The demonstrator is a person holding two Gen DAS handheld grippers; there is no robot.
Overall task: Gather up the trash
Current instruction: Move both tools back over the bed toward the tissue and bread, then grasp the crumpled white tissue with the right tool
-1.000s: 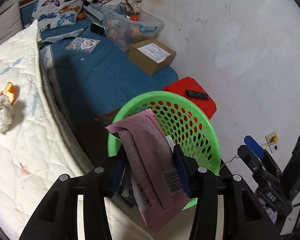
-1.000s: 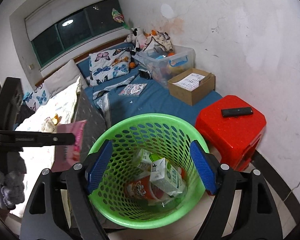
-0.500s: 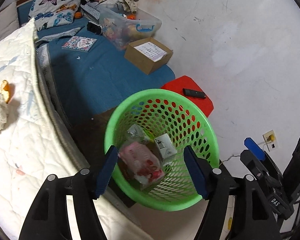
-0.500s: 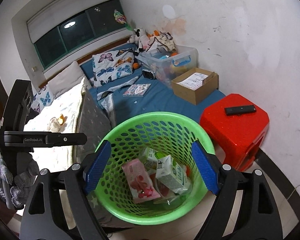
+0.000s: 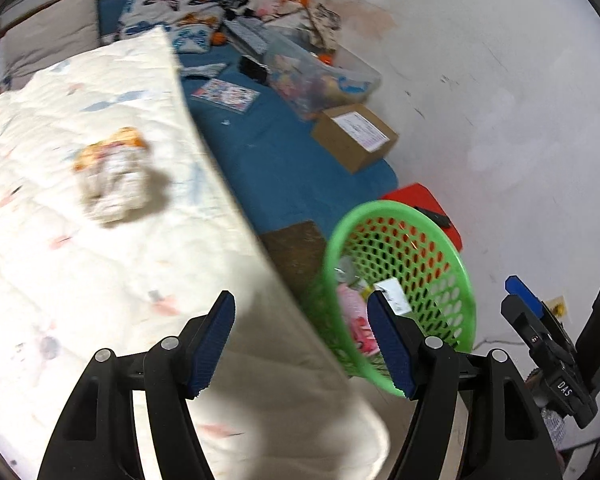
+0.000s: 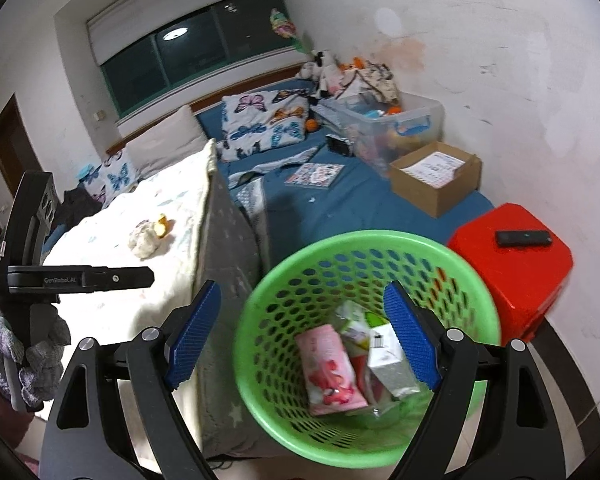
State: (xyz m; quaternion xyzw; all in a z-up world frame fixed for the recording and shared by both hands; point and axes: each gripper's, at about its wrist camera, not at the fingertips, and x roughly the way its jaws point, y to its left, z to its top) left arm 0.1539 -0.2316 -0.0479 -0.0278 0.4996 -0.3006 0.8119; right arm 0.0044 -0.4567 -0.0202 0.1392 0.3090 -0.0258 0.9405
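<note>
My left gripper (image 5: 302,344) is open and empty, over the edge of the white quilt (image 5: 100,280). A crumpled wad of trash (image 5: 112,176) with an orange bit lies on that quilt, ahead and to the left, blurred. The green mesh basket (image 5: 452,264) stands on the floor to the right of the bed. My right gripper (image 6: 300,336) is open and empty, above the basket's (image 6: 364,240) near left rim. Inside lie a pink packet (image 6: 330,368), a milk carton (image 6: 388,364) and other wrappers. The wad (image 6: 146,236) also shows in the right wrist view.
A red stool (image 6: 512,264) with a black remote (image 6: 522,237) stands right of the basket, against the wall. On the blue sheet (image 6: 340,208) lie a cardboard box (image 6: 436,178), a clear bin (image 6: 384,124), a booklet and pillows. A gloved hand (image 6: 32,360) holds the left gripper.
The left gripper opened and let go of the pink packet, which now lies in the basket. It then swung left from the basket to over the bed.
</note>
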